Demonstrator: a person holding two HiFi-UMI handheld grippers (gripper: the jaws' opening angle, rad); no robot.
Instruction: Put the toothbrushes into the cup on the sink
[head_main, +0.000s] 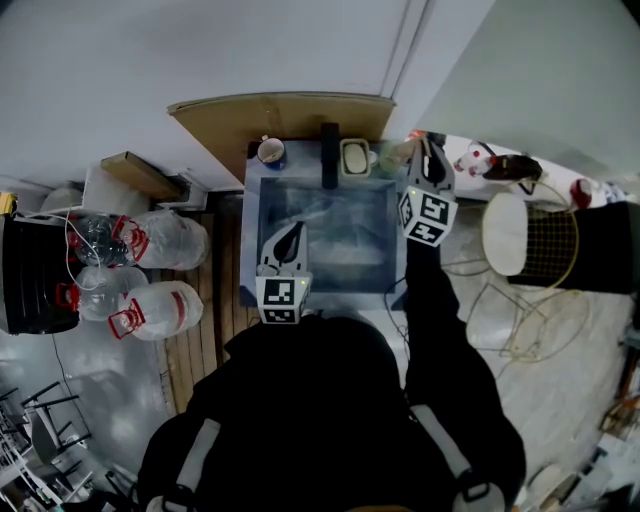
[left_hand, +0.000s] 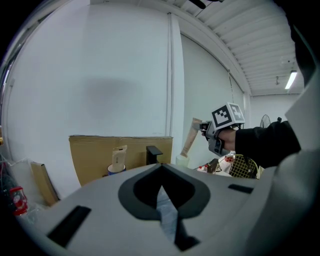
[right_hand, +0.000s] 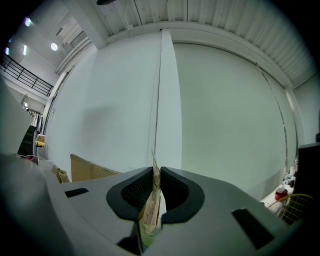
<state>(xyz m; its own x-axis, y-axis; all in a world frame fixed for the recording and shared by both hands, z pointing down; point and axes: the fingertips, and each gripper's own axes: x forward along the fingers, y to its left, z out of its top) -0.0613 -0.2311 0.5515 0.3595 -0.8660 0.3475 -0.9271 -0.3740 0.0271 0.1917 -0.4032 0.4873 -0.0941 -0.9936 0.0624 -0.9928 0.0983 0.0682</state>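
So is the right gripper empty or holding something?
Holding something. In its own view the right gripper is shut on a thin brown paper packet, which is pinched between its pads and sticks up past them.

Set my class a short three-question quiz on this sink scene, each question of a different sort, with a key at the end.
1. True or false: the left gripper has a toothbrush between its jaws.
2. What is the right gripper shut on?
A. a wrapped toothbrush
B. a bar of soap
C. a water bottle
3. Fill the gap: in the head view, the blue cup stands to the ___ of the black faucet.

Key
1. False: its jaws are together with nothing between them.
2. A
3. left
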